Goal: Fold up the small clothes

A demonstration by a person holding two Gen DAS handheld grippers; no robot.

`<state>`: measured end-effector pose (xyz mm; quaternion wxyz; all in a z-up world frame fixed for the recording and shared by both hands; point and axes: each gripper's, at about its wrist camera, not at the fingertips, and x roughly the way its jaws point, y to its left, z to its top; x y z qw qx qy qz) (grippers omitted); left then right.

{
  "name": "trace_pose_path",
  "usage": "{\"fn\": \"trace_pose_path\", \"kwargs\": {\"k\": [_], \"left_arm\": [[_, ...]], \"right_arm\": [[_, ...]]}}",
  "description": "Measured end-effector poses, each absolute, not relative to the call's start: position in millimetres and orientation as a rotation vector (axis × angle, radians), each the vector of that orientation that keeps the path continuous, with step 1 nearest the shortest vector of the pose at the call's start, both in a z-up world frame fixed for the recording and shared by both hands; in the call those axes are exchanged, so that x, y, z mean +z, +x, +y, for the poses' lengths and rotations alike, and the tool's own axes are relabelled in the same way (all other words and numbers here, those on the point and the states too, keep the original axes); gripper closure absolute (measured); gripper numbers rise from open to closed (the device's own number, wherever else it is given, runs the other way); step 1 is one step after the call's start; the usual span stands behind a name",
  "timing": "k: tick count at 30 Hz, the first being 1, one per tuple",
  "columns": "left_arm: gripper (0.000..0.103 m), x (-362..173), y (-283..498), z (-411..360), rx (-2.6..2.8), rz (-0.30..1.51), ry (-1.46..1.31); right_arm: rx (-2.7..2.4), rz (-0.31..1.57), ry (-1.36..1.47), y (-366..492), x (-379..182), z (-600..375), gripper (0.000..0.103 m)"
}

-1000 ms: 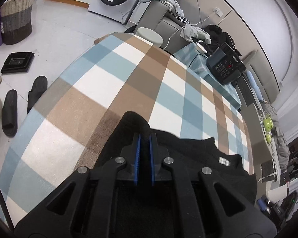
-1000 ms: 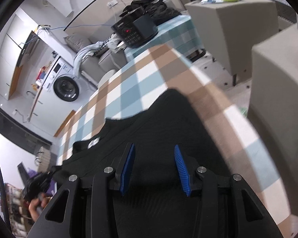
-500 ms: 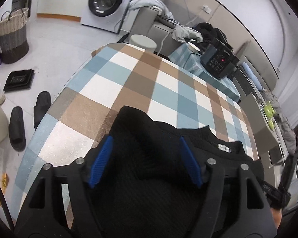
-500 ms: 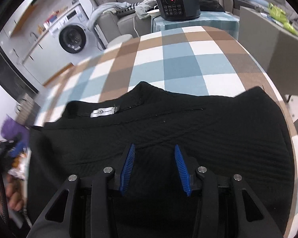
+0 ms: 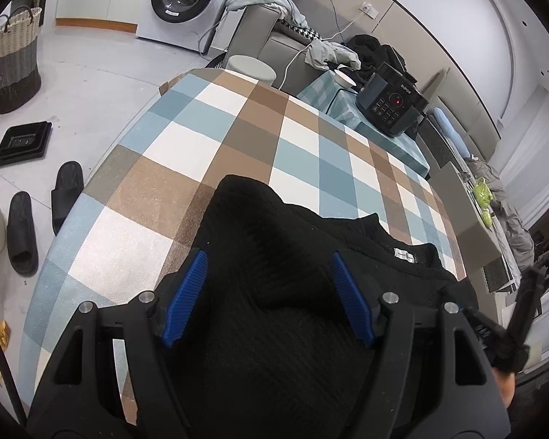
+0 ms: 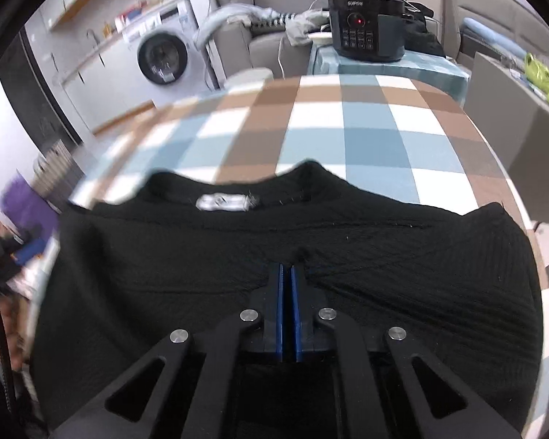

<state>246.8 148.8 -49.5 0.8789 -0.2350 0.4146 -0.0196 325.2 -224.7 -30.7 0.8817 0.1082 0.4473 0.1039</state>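
Black ribbed knit top (image 6: 366, 256) spread on checked-cloth table (image 5: 238, 135); left claw (image 5: 267, 292) apart above it, right claw (image 6: 286, 274) just clamped on its fabric.

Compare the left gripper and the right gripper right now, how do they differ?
The left gripper stands open, blue pads wide apart over the black top; the right gripper is shut, its jaws having just closed. The left one grips nothing, while the right one pinches a small fold of the top's fabric. Both point down at the same top on the checked tablecloth.
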Motion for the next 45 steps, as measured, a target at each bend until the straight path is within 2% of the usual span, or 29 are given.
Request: {"fn": "trace_pose_path", "kwargs": {"k": [6, 10, 13, 15, 16, 17, 19, 25, 30, 35, 36, 37, 38, 41, 45], "left_arm": [[0.035, -46.8, 247.6, 149.5, -0.031, 0.861, -0.478], [0.035, -47.9, 251.0, 151.0, -0.012, 0.865, -0.472], [0.035, -51.6, 254.9, 153.6, 0.009, 0.876, -0.469], [0.035, -56.0, 259.0, 154.7, 0.020, 0.888, -0.466], [0.035, -57.8, 260.4, 155.4, 0.026, 0.893, -0.464], [0.035, -59.7, 261.8, 156.0, 0.034, 0.899, -0.462], [0.035, -63.4, 264.7, 157.1, 0.040, 0.908, -0.457], [0.035, -75.6, 279.4, 161.2, 0.062, 0.937, -0.453], [0.035, -84.7, 294.2, 155.7, 0.067, 0.965, -0.425], [0.035, -89.7, 300.3, 148.2, 0.063, 0.983, -0.404], [0.035, -90.3, 301.1, 147.1, 0.061, 0.986, -0.399], [0.035, -90.4, 300.9, 146.4, 0.063, 0.987, -0.396], [0.035, -90.5, 300.8, 146.4, 0.066, 0.987, -0.396], [0.035, -90.0, 300.7, 147.1, 0.070, 0.985, -0.396], [0.035, -90.8, 300.9, 150.5, 0.080, 0.985, -0.401]], "right_arm": [[0.170, 0.794, 0.291, 324.3, -2.6, -246.0, 0.099], [0.120, 0.800, 0.323, 342.8, -7.9, -255.4, 0.099], [0.108, 0.871, 0.320, 355.6, -22.8, -252.6, 0.098], [0.098, 0.909, 0.332, 355.6, -27.0, -255.3, 0.092], [0.096, 0.908, 0.337, 352.9, -26.6, -258.5, 0.085], [0.087, 0.887, 0.351, 344.2, -20.6, -268.1, 0.073], [0.033, 0.839, 0.356, 326.9, -9.6, -290.0, 0.061], [-0.166, 0.869, 0.411, 304.4, -10.1, -371.1, 0.053], [-0.113, 0.953, 0.470, 317.6, -36.6, -391.4, 0.053], [-0.095, 0.991, 0.360, 335.1, -50.4, -372.4, 0.053], [-0.108, 1.004, 0.319, 337.6, -52.4, -368.4, 0.056], [-0.132, 1.009, 0.259, 339.0, -53.7, -364.2, 0.081], [-0.133, 0.995, 0.230, 337.3, -52.0, -363.1, 0.092], [-0.107, 0.887, 0.354, 321.8, -40.0, -380.8, 0.094], [-0.160, 0.922, 0.455, 323.3, -48.9, -402.3, 0.093]]}}
